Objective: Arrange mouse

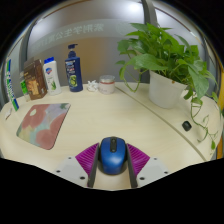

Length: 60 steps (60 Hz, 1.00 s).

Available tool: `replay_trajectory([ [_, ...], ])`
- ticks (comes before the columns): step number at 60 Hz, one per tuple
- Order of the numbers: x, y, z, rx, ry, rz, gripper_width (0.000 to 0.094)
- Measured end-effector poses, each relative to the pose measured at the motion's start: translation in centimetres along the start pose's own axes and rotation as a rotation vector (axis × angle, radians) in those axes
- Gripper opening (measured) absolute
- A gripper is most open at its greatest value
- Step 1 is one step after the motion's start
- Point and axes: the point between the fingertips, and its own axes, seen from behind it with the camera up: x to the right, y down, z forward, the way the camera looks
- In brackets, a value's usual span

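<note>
A blue computer mouse (112,154) sits between my two fingers, its nose pointing away from me. My gripper (112,160) is shut on it, with the pink pads pressing on both of its sides. A mottled pink and green mouse mat (43,124) lies flat on the beige desk (120,115), ahead of the fingers and to the left, with bare desk between it and the mouse. I cannot tell whether the mouse rests on the desk or is lifted a little above it.
A leafy plant in a white pot (165,90) stands ahead to the right. A blue bottle (73,68), a white bottle (50,72) and other containers stand at the back left. A small white cup (106,85) stands behind. A small black object (186,126) lies at the right.
</note>
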Motion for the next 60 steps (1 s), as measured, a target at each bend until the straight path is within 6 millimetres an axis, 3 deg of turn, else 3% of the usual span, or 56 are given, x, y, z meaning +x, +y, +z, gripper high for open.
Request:
replay_trajectory([
  [14,0.3,-0.1,-0.2,-0.03,0.045,-0.027,0.0367],
  [18,0.3,-1.8,-1.0,-0.015,0.079,-0.032,0.0368],
  [23,0.2,-7.1,-3.5,0.07,0.123,-0.005,0.0368],
  [27,-0.8,-12.6,-6.2,0.159,0.135,0.023,0.0368],
  [33,-5.3,-20.3,-9.6,0.297,0.11,0.03,0.0368],
  [37,-9.8,-22.8,-9.8,0.329,0.057,0.013,0.0367],
  [42,-16.9,-22.7,-7.6,0.32,-0.022,-0.025,0.0365],
  [46,-21.6,-20.2,-4.5,0.252,-0.075,-0.045,0.0366],
  [49,-24.3,-17.0,-1.5,0.193,-0.098,-0.043,0.0364],
  [55,-26.6,-11.8,3.6,0.098,-0.089,-0.07,0.0368],
  [60,-27.3,-8.6,6.2,0.029,-0.088,-0.061,0.0402],
])
